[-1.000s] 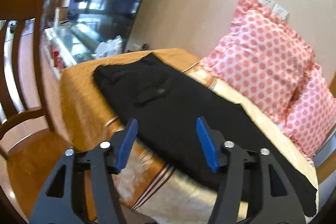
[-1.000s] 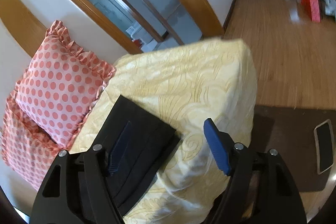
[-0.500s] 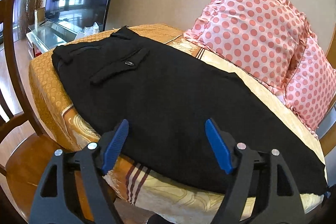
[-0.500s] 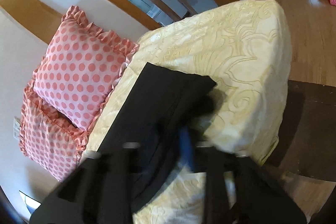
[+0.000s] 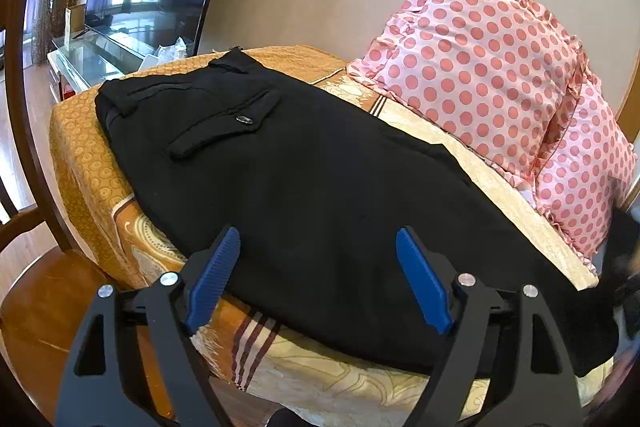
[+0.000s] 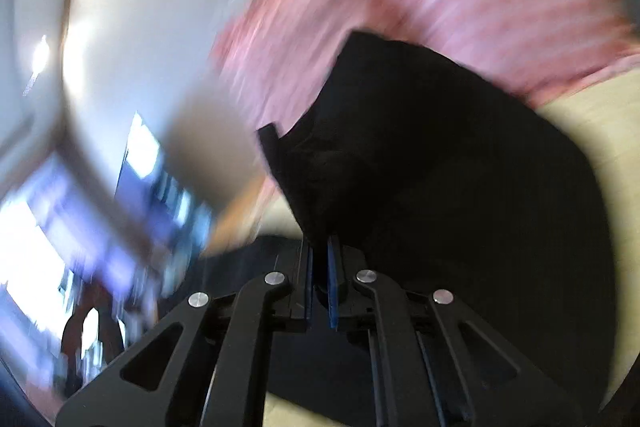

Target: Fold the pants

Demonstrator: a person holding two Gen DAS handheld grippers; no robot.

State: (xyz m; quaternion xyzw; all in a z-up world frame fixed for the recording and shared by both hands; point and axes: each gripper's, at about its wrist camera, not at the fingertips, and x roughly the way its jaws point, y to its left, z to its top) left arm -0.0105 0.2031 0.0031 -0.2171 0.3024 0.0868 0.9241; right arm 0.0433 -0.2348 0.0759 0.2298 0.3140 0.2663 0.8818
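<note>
Two grippers: left gripper (image 5: 318, 277) spread wide, empty; right gripper (image 6: 319, 283) clamped on the hem end.
Pants (image 5: 304, 187): black, laid flat along the cushioned bench (image 5: 84, 155), waistband far-left, legs running right.
Nearer hand: right (view heavily blurred).
Appearance: smooth, buttoned back pocket (image 5: 226, 125) uppermost.

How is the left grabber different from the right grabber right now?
The left gripper has its blue fingers spread wide apart, while the right gripper is squeezed shut. The left gripper holds nothing and points at the middle of the black pants; the right gripper pinches a corner of the pants. The left wrist view is sharp; the right wrist view is blurred. Both have black frames and blue pads.
</note>
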